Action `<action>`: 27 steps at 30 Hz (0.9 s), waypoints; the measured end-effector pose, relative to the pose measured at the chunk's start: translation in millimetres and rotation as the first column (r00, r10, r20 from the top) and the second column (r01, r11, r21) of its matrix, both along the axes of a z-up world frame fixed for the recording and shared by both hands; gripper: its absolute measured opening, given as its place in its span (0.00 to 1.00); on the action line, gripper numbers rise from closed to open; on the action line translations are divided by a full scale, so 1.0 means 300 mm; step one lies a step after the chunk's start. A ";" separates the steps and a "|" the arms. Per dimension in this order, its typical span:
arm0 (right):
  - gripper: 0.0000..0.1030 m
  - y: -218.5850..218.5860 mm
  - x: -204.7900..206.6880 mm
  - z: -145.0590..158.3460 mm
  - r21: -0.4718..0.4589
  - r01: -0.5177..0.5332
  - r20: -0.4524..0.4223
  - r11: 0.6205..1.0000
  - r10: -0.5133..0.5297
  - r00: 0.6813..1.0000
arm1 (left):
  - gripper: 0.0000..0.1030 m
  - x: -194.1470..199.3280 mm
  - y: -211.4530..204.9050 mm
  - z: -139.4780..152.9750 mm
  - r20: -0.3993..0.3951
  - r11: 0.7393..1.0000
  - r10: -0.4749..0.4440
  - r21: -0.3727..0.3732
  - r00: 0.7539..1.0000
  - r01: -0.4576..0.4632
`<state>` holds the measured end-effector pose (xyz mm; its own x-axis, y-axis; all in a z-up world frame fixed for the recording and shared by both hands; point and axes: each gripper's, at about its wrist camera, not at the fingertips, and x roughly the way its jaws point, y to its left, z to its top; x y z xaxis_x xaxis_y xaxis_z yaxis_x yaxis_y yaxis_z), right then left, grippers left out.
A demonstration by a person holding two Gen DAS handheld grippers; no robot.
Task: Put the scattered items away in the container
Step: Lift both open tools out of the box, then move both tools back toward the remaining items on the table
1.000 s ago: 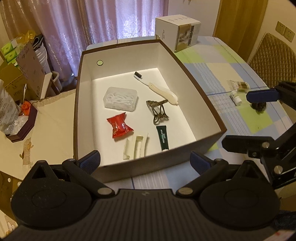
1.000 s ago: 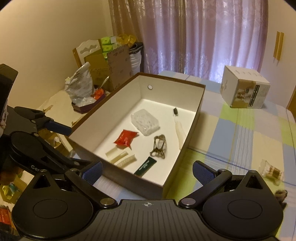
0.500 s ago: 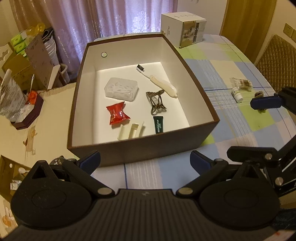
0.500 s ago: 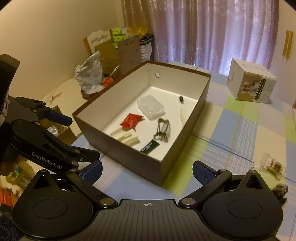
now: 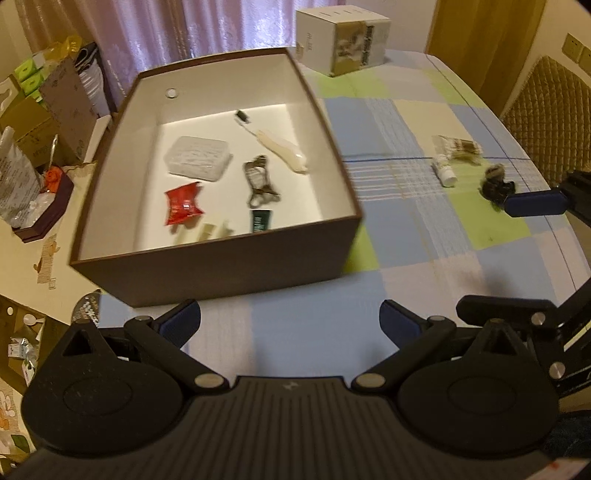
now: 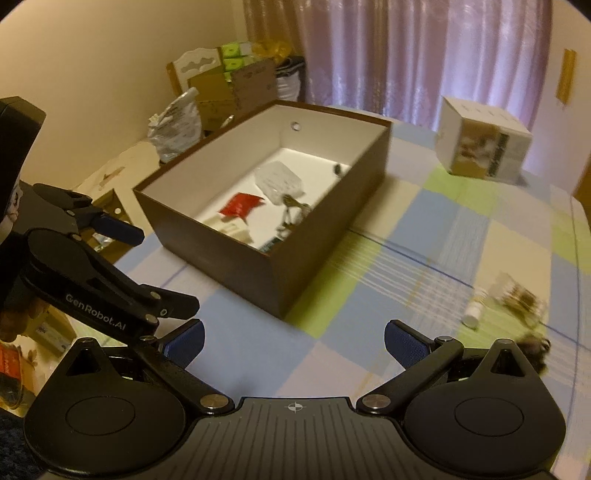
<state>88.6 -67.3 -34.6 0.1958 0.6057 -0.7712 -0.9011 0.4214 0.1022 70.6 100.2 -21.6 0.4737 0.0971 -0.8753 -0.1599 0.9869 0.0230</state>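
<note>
On checked pastel tablecloth (image 5: 406, 229): brown cardboard box w/ white inside (image 5: 214, 266), holding red snack packet (image 5: 183, 203), clear plastic case (image 5: 199, 158), white toothbrush (image 5: 275, 146), metal hair clip (image 5: 258, 181), dark green tube (image 5: 261, 220). Well to its right, outside: small white bottle (image 5: 445, 171), clear wrapped packet (image 5: 458, 147), dark fuzzy hair tie (image 5: 496, 182). Left gripper (image 5: 290, 321) & right gripper (image 6: 293, 341) both spread wide, empty, over cloth near box's front.

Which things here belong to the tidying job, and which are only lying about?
For the job:
- brown box
- small white bottle
- clear wrapped packet
- dark fuzzy item
- both open tools, left and right

Only lying about:
- white carton
- cardboard boxes
- crumpled bag
</note>
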 end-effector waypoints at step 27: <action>0.98 -0.526 0.343 -0.007 0.026 0.505 -0.011 0.863 -0.504 0.863 | 0.98 0.359 -0.467 -0.097 0.005 0.964 -0.266 -0.029 0.964 0.266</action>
